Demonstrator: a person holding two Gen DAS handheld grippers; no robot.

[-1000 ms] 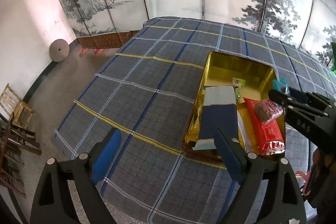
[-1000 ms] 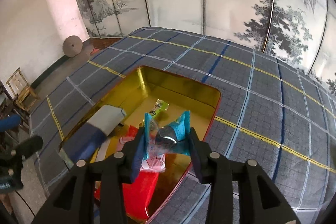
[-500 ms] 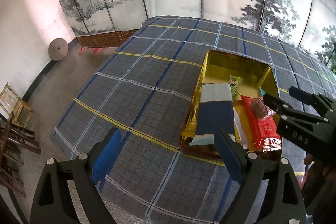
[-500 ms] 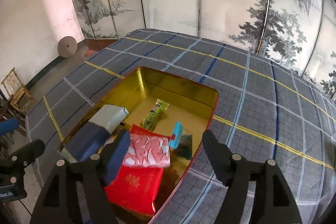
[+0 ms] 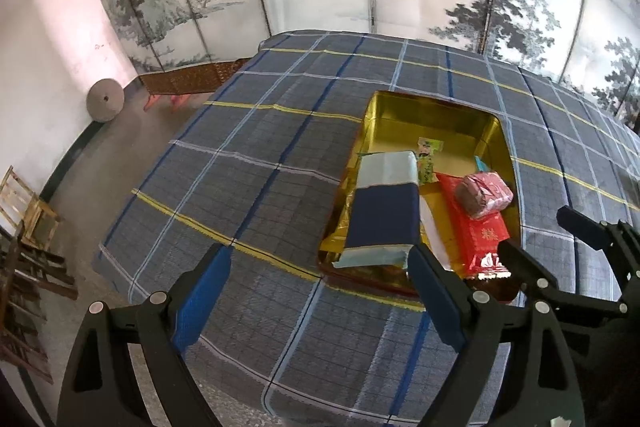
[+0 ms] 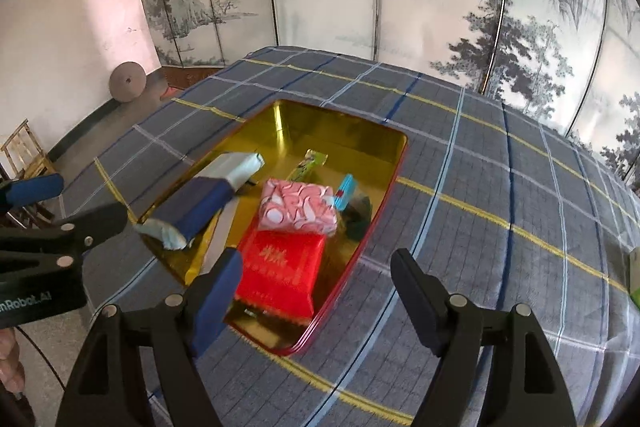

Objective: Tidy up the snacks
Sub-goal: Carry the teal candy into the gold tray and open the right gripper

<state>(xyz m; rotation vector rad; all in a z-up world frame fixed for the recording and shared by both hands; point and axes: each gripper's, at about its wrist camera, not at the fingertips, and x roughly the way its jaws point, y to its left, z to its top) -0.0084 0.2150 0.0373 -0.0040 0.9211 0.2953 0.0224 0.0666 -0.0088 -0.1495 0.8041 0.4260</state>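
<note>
Currently your right gripper (image 6: 316, 287) hangs over the near rim of the gold tin (image 6: 280, 119) with its jaws spread, just opened, nothing between them; the teal packet (image 6: 345, 191) lies on edge inside the tin by its right wall, beside the pink-patterned pack (image 6: 298, 207) that rests on the red pack (image 6: 280, 267). Your left gripper (image 5: 316, 291) hovers near the tin's near-left corner, jaws spread and empty, with the navy-and-pale bag (image 5: 384, 211) leaning on the tin's left wall and the green sachet (image 5: 427, 157) farther in.
</note>
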